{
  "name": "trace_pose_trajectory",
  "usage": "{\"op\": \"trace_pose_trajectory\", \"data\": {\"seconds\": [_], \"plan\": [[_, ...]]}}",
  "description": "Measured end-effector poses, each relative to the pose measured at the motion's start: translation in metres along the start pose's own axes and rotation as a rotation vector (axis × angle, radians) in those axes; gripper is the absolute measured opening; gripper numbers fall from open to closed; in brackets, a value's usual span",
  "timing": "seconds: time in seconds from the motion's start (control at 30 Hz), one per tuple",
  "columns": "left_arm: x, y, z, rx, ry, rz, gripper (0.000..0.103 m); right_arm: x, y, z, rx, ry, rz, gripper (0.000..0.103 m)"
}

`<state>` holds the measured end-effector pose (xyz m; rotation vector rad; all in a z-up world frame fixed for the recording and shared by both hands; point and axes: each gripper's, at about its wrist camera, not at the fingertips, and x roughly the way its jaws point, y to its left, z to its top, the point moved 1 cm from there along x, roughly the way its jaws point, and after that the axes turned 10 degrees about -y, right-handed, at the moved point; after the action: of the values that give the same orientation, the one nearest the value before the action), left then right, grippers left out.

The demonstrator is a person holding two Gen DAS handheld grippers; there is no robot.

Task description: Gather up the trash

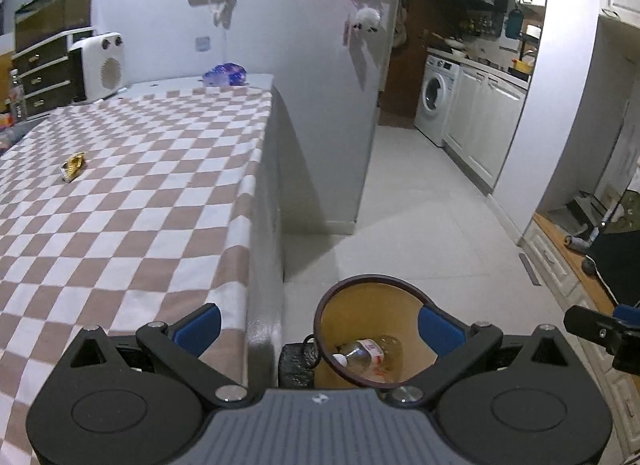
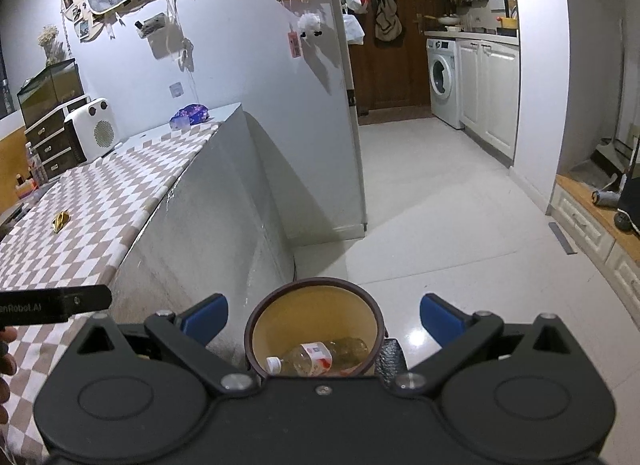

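Note:
A round bin (image 1: 340,297) (image 2: 256,317) with a dark rim and yellow inside stands on the floor beside the table's corner. A clear plastic bottle (image 1: 366,353) (image 2: 316,357) with a white cap lies inside it. A gold wrapper (image 1: 74,166) (image 2: 60,221) lies on the checkered tablecloth (image 1: 140,185) (image 2: 100,201), far to the left. My left gripper (image 1: 320,329) is open above the bin and table edge, holding nothing. My right gripper (image 2: 324,317) is open over the bin, empty too.
A white heater (image 1: 100,65) (image 2: 94,127) and a purple bag (image 1: 225,74) (image 2: 191,113) sit at the table's far end. A small black object (image 1: 296,363) (image 2: 390,361) stands by the bin. Tiled floor (image 1: 420,225) runs to a washing machine (image 1: 436,99) and kitchen cabinets.

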<state>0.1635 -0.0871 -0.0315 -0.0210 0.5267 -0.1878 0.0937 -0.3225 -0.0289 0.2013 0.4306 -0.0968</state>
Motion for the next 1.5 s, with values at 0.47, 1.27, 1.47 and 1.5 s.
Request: {"op": "trace_pose_trajectory", "data": {"seconds": [0.47, 1.27, 1.47, 1.5], "plan": [[-0.015, 0.004, -0.034, -0.002, 0.023, 0.020, 0.103, -0.017, 0.012, -0.023, -0.077, -0.012, -0.034, 0.103], [-0.024, 0.001, -0.054, 0.048, 0.015, 0.059, 0.103, -0.023, 0.016, -0.049, -0.111, 0.035, -0.091, 0.103], [-0.026, 0.001, -0.055, 0.048, -0.001, 0.062, 0.103, -0.024, 0.017, -0.048, -0.121, 0.026, -0.096, 0.103], [-0.026, 0.000, -0.055, 0.048, -0.003, 0.063, 0.103, -0.024, 0.017, -0.048, -0.121, 0.025, -0.096, 0.103]]}}
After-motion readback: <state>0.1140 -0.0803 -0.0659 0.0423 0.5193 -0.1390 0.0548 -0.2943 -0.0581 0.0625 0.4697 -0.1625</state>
